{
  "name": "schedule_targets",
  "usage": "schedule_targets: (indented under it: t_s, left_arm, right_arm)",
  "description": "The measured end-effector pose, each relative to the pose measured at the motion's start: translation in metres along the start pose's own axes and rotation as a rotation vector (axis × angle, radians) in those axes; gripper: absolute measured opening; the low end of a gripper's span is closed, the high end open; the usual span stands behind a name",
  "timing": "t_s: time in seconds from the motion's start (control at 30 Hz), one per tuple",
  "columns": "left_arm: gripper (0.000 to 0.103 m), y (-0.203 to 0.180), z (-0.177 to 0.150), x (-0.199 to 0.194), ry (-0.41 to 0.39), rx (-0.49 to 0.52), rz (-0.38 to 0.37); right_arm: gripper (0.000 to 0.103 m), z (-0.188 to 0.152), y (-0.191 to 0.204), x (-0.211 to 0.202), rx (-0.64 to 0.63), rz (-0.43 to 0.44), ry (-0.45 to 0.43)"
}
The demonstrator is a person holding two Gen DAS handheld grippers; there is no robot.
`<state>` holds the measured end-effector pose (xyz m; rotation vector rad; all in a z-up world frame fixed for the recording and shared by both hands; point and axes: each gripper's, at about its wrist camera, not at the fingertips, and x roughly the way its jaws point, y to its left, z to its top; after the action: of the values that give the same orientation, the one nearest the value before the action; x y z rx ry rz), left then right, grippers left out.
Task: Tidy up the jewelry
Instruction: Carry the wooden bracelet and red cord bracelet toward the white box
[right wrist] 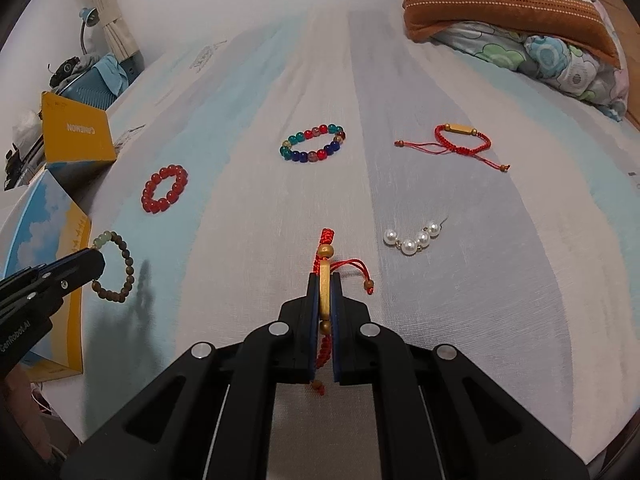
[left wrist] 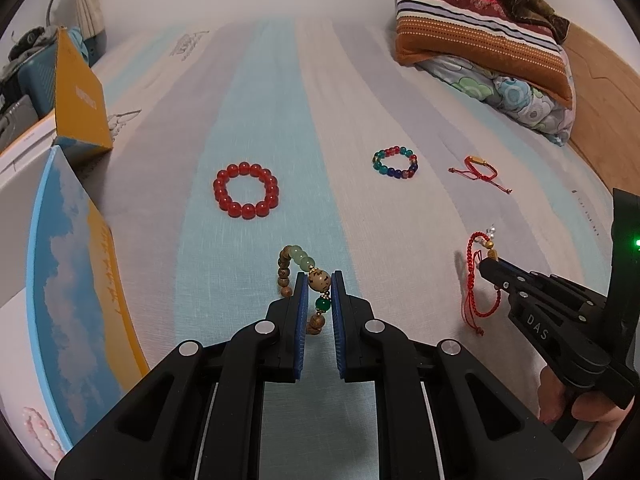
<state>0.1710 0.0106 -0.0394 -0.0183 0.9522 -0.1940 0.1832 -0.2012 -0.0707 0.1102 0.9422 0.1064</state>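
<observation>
On the bed: the striped sheet (right wrist: pixel 460 320) serves as my sorting surface; each piece lies apart from the others so that none tangle.
Left tongs: my left gripper (left wrist: pixel 319 280) pinches the wooden bead bracelet (left wrist: pixel 304 268) at its large pale bead, jaws pressed onto it from both sides; the rest of the loop hangs free.
Reason for grip: I judge the biggest bead gives the pads the firmest seat.
Right tongs: my right gripper (right wrist: pixel 325 280) is pressed together on the gold bar of the red cord bracelet (right wrist: pixel 325 258); the cord trails out ahead of and behind the jaws.
Reason for grip: the rigid bar holds; loose cord would slip.
Pieces at rest: red bead bracelet (right wrist: pixel 164 194), multicolour bead bracelet (right wrist: pixel 314 143), second red cord bracelet (right wrist: pixel 460 138), pearl strand (right wrist: pixel 412 238), all flat on the sheet.
Likely destination: the blue-and-yellow box (left wrist: pixel 76 280) just beside the left tongs; I cannot confirm this.
Risk: dangling loops may snag.
</observation>
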Motion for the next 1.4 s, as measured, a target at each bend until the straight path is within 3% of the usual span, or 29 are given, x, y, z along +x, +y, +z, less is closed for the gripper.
schedule_targets:
  t_s: [0.83, 1.17, 1.4]
  left_arm:
    - [0.011, 0.004, 0.004, -0.074, -0.101, -0.025, -0.005]
    - [0.011, 0.039, -0.002, -0.131, -0.193, -0.080, 0.052]
    - [0.011, 0.086, -0.018, -0.171, -0.248, -0.145, 0.098]
  right_arm:
    - [0.004, 0.024, 0.034, -0.069, -0.040, 0.029, -0.091]
    - [0.004, 0.042, 0.087, -0.099, -0.110, 0.060, -0.132]
    - [0.004, 0.047, 0.143, -0.119, -0.174, 0.089, -0.165]
